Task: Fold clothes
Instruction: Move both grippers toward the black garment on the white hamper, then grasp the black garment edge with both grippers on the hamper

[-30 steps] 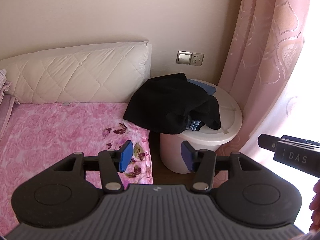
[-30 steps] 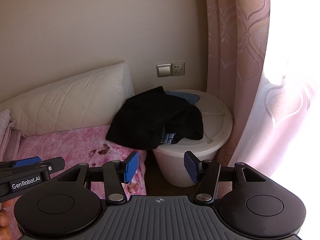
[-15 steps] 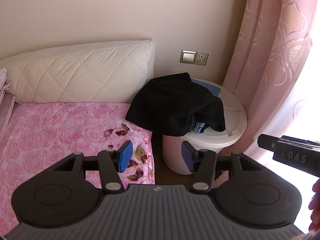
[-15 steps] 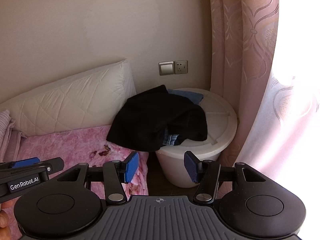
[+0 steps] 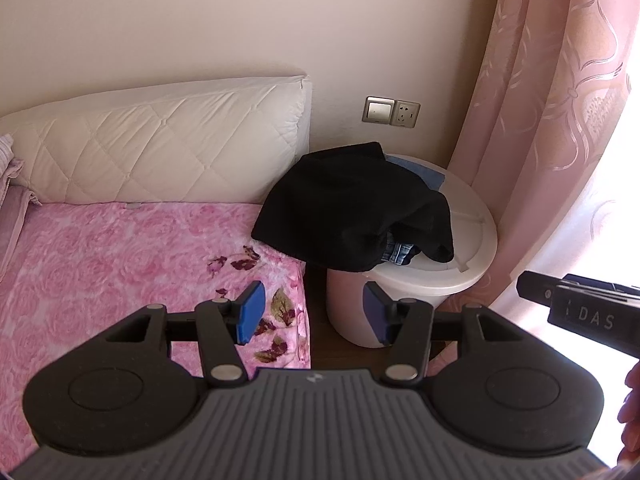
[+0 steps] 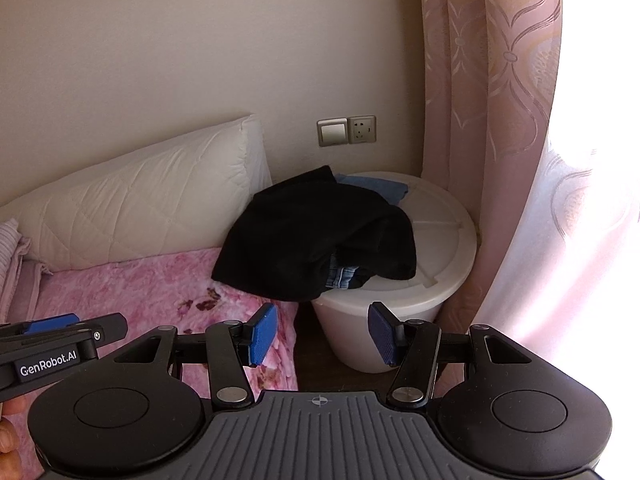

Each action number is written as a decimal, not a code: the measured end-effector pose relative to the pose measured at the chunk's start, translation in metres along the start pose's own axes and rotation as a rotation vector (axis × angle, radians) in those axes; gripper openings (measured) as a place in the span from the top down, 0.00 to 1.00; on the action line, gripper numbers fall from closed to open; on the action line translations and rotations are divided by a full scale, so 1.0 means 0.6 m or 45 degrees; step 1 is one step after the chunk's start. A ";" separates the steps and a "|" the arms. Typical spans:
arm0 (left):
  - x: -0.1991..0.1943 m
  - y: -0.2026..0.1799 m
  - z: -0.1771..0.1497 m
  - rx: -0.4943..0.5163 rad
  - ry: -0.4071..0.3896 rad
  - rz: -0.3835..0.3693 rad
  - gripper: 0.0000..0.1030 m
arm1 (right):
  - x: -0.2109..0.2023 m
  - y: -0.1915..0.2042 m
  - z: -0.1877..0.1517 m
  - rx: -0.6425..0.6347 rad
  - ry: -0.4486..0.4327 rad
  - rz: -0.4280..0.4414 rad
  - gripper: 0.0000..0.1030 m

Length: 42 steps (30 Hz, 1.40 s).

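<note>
A black garment (image 5: 344, 204) (image 6: 308, 236) lies heaped on the lid of a white bucket (image 5: 472, 248) (image 6: 444, 240), its left edge hanging over the bed corner. Blue denim (image 5: 398, 252) (image 6: 342, 276) peeks out under it, and a blue cloth (image 6: 380, 186) shows behind it. My left gripper (image 5: 314, 316) is open and empty, held short of the pile above the bed edge. My right gripper (image 6: 322, 338) is also open and empty, in front of the bucket. Each gripper's side shows in the other's view.
A pink floral bed (image 5: 100, 264) fills the left, with a white quilted headboard cushion (image 5: 160, 144) behind. A pink curtain (image 5: 540, 120) hangs to the right of the bucket. A wall switch and socket (image 5: 390, 112) sit above it. A narrow floor gap separates bed and bucket.
Both views have drifted a little leftward and down, so the bucket and clothes sit further right and higher. Both grippers stay open; nothing has been touched.
</note>
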<state>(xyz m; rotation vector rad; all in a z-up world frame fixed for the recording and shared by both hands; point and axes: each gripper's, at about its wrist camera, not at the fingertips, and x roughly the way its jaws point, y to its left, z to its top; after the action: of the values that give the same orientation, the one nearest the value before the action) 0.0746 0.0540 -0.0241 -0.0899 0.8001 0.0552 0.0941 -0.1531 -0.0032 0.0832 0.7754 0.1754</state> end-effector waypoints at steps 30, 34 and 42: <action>0.073 0.021 0.018 -0.091 0.132 0.038 0.51 | 0.084 -0.038 0.034 0.031 0.016 0.085 0.47; 0.103 0.014 0.029 -0.074 0.159 0.034 0.51 | 0.111 -0.061 0.048 0.050 0.028 0.102 0.47; 0.195 -0.004 0.063 -0.099 0.200 0.033 0.51 | 0.179 -0.109 0.082 0.052 0.079 0.126 0.47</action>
<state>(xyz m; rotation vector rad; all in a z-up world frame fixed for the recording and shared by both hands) 0.1831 0.0572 -0.0819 -0.1590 0.9560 0.1046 0.2125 -0.1976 -0.0513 0.1555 0.8370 0.2573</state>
